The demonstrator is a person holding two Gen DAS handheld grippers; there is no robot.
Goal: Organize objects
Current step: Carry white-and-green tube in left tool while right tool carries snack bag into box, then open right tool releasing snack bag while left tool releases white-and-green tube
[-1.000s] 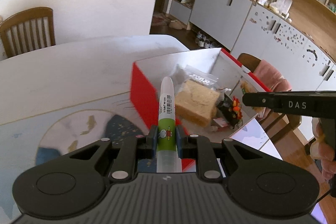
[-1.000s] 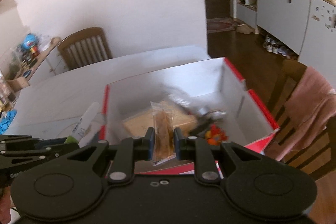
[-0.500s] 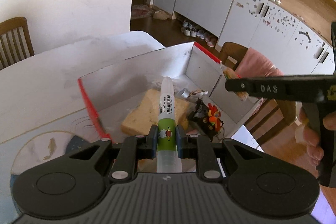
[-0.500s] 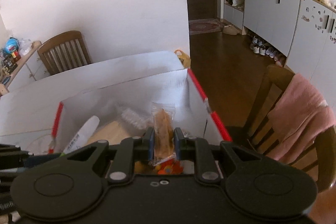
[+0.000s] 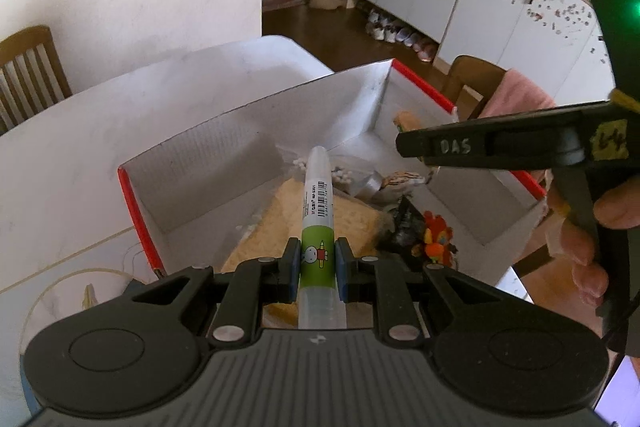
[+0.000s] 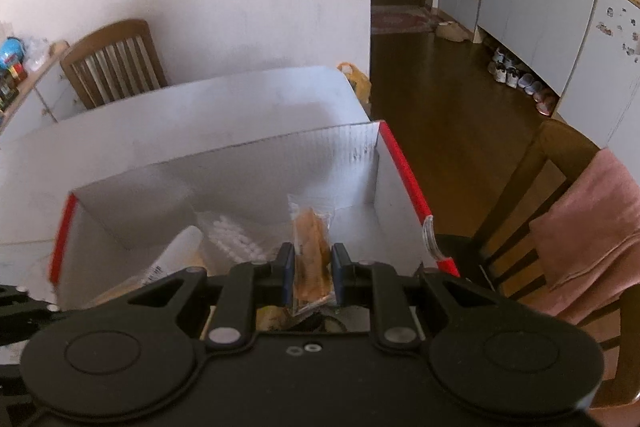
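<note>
Glue stick [image 5: 317, 223], white with a green label band and a barcode, is clamped between the blue pads of my left hand-held gripper [image 5: 317, 264]; its capped end points out over the open box [image 5: 208, 151], above the contents. Clamped in my right hand-held gripper [image 6: 312, 277] is a snack bar in a clear wrapper [image 6: 310, 247], upright between the pads and also over the box, nearer its right wall.

Inside the box, under the glue stick, lies a tan sponge-like block [image 5: 352, 223]. Beyond the glue stick's tip sits a clear bag of small white pieces [image 5: 340, 175], and to the right of the block are a dark crumpled packet [image 5: 404, 227] and a small orange and red thing [image 5: 438, 241]. The box is white inside with red rims and stands on the white worktop [image 5: 120, 107], close to its right edge.

From the left wrist view, my right hand-held gripper reaches in above the box's right wall, my fingers [image 5: 576, 247] around its handle. Beyond the box to the right, a wooden chair [image 6: 536, 179] carries a pink cloth [image 6: 592, 227]; another chair [image 6: 116, 61] stands at the worktop's far side, against the wall.
</note>
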